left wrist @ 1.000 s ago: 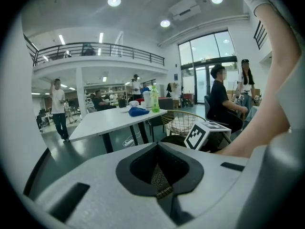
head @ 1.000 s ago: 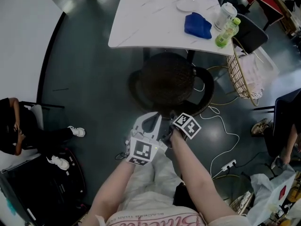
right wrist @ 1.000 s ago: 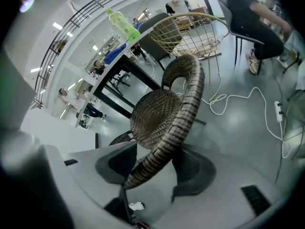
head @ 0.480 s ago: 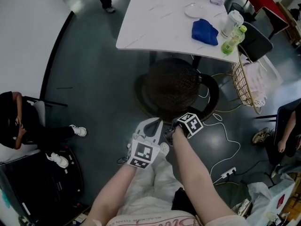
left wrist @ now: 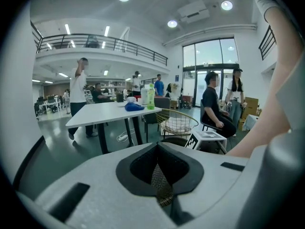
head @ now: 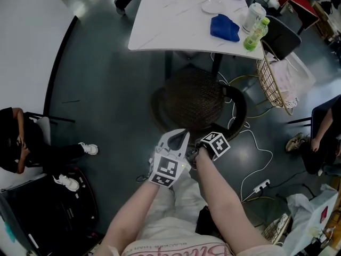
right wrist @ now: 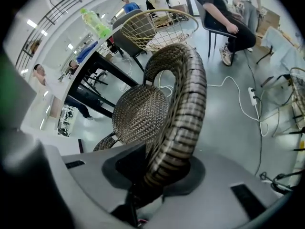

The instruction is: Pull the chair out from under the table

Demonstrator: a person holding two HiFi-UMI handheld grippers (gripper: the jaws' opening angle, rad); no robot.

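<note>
Head view: the chair (head: 194, 100) stands at the table's (head: 176, 20) near edge, my left gripper (head: 173, 138) and right gripper (head: 200, 145) at its near side.

Left gripper view: my jaws are narrow, pinching its weave.

Right gripper view: my jaws have just been closing and now clamp its thick rim (right wrist: 183, 104).

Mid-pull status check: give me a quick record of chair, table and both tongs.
chair: woven, at near edge of the white table
right tongs: jaws just closing, now clamped on the chair's back rim
left tongs: shut on a thin woven strip of the chair
table top: blue cloth, green bottle, plate
</note>
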